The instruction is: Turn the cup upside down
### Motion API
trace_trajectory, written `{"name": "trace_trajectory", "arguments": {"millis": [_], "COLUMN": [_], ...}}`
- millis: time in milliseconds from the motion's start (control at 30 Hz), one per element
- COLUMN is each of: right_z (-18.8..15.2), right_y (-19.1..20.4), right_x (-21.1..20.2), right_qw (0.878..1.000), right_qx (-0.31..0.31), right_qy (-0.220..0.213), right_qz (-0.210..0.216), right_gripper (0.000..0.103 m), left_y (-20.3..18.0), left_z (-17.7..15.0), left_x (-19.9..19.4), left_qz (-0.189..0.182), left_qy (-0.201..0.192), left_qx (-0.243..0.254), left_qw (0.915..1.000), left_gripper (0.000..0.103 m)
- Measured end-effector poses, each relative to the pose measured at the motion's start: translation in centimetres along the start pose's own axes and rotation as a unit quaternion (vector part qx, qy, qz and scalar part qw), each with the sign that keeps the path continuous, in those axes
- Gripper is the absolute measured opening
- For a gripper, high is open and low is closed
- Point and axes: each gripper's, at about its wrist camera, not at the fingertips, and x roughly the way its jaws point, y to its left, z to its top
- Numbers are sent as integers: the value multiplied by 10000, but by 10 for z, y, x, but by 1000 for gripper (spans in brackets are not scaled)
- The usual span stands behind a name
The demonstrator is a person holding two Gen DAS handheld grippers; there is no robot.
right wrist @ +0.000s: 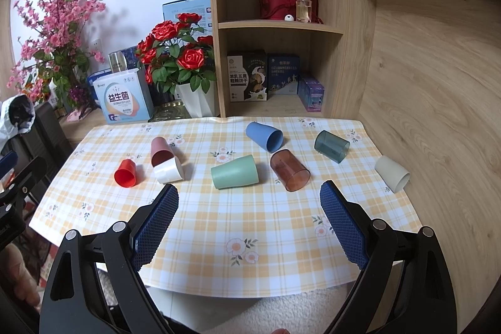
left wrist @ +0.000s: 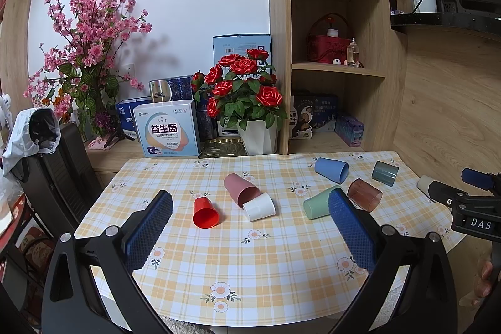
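Left gripper [left wrist: 250,227] and right gripper [right wrist: 249,223] both spread wide, empty, above checked tablecloth [right wrist: 250,224]; cups on sides, none grasped yet.

The tablecloth [right wrist: 219,224] is yellow-and-white plaid with small flowers. On it lie 8 cups: red [right wrist: 126,173], pink [right wrist: 160,150], white [right wrist: 169,172], mint green [right wrist: 235,172], blue [right wrist: 264,136], translucent brown [right wrist: 289,170], smoky teal [right wrist: 332,146], cream [right wrist: 392,173].
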Motion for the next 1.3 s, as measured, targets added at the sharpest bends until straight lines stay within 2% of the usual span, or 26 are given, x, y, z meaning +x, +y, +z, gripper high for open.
{"name": "trace_trajectory", "arguments": {"millis": [700, 867, 1000, 1067, 1167, 1300], "right_z": [1, 2, 1, 0, 0, 7], "right_y": [0, -1, -4, -5, -16, -23], "right_x": [1, 3, 5, 11, 42, 84], "right_qw": [10000, 10000, 9997, 9999, 9999, 9996], "right_qx": [3, 35, 135, 76, 86, 168], "right_qy": [18, 10, -3, -69, -52, 179], "right_qz": [6, 23, 201, 138, 41, -156], "right_gripper": [89, 89, 89, 89, 89, 89], "left_y": [1, 9, 24, 37, 60, 94], "left_z": [-1, -5, 0, 2, 1, -3], "left_x": [0, 3, 15, 26, 43, 70], "left_qz": [-11, 14, 61, 87, 114, 136], "left_qy": [6, 75, 173, 276, 459, 765], "left_qx": [-10, -88, -187, -269, -419, -743], "left_qw": [10000, 9999, 9997, 9992, 9980, 9942], "left_gripper": [97, 97, 97, 97, 97, 97]}}
